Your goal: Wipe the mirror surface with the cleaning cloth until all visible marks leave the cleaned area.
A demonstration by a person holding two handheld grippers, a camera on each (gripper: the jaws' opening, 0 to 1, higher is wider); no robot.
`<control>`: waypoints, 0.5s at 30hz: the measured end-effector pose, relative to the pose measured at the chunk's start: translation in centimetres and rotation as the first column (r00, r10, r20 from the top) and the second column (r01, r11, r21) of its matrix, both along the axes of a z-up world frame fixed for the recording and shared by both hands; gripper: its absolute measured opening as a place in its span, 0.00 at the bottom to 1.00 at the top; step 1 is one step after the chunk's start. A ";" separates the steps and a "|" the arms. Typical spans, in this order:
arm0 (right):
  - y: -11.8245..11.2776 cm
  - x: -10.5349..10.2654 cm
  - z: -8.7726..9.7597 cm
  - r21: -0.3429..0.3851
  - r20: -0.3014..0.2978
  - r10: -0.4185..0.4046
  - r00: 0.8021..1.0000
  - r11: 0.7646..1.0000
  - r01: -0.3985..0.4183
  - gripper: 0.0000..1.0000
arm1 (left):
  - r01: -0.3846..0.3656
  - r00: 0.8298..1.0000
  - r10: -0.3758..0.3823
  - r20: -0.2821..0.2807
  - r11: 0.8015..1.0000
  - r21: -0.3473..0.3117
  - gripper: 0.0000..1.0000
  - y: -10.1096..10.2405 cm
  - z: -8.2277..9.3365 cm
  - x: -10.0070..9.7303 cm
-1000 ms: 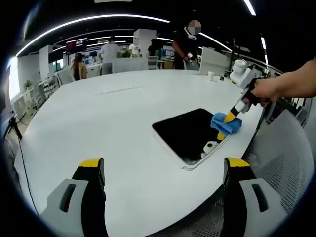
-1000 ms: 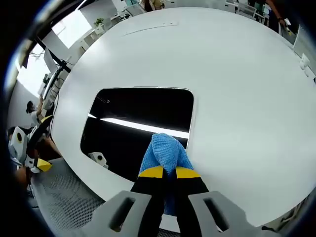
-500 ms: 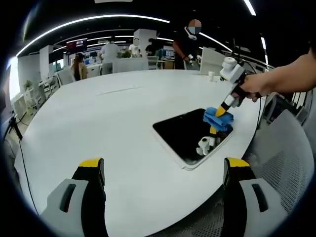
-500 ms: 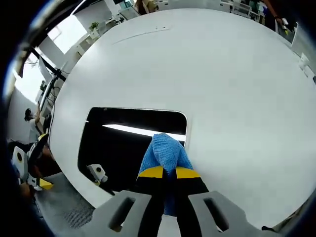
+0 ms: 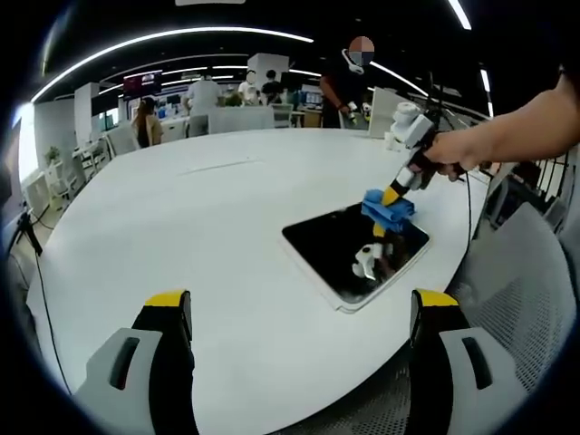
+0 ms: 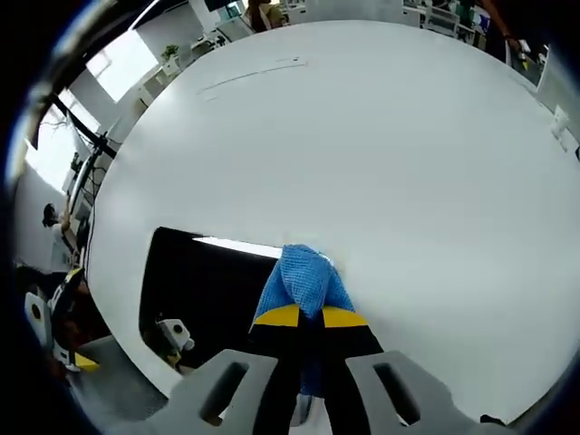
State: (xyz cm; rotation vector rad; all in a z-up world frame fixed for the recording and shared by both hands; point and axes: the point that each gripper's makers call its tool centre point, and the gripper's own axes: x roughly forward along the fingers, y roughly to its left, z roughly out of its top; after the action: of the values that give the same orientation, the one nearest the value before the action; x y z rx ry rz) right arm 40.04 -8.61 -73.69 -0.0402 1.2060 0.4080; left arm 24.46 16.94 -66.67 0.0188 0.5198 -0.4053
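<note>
Cloth [image 6: 302, 280] stays pinched in your right gripper [image 6: 303, 316], pressed onto the mirror [image 6: 204, 285] edge ahead; left gripper [image 5: 299, 313] idles wide.

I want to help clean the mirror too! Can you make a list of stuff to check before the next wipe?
1. Blue cloth pinched in the right gripper: ok.
2. Cloth on the mirror: ok, at its far edge.
3. Left gripper off the mirror, jaws apart: ok.
4. Mirror fully on the white table: ok, though near the edge.
5. Marks all gone: cannot tell, reflections hide the glass.
</note>
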 end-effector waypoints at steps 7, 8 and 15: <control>0.2 0.6 0.3 -0.001 0.019 -0.025 1.000 1.000 0.025 0.00 | 0.005 1.000 -0.005 -0.004 1.000 0.004 0.99 0.0 -0.1 0.0; 0.3 0.7 0.4 -0.003 0.027 -0.024 0.999 1.000 0.025 0.00 | 0.005 1.000 -0.005 -0.002 1.000 0.006 0.99 0.0 -0.1 0.0; 0.3 1.7 0.0 -0.011 0.050 -0.017 0.999 1.000 0.017 0.00 | 0.000 1.000 0.000 0.000 1.000 0.003 0.99 0.1 -0.1 0.0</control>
State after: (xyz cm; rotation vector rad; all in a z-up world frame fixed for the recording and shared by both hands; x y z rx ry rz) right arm 41.77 -8.29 -73.70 -0.0493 1.1587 0.3832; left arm 24.49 17.05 -66.75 0.0217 0.5207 -0.4042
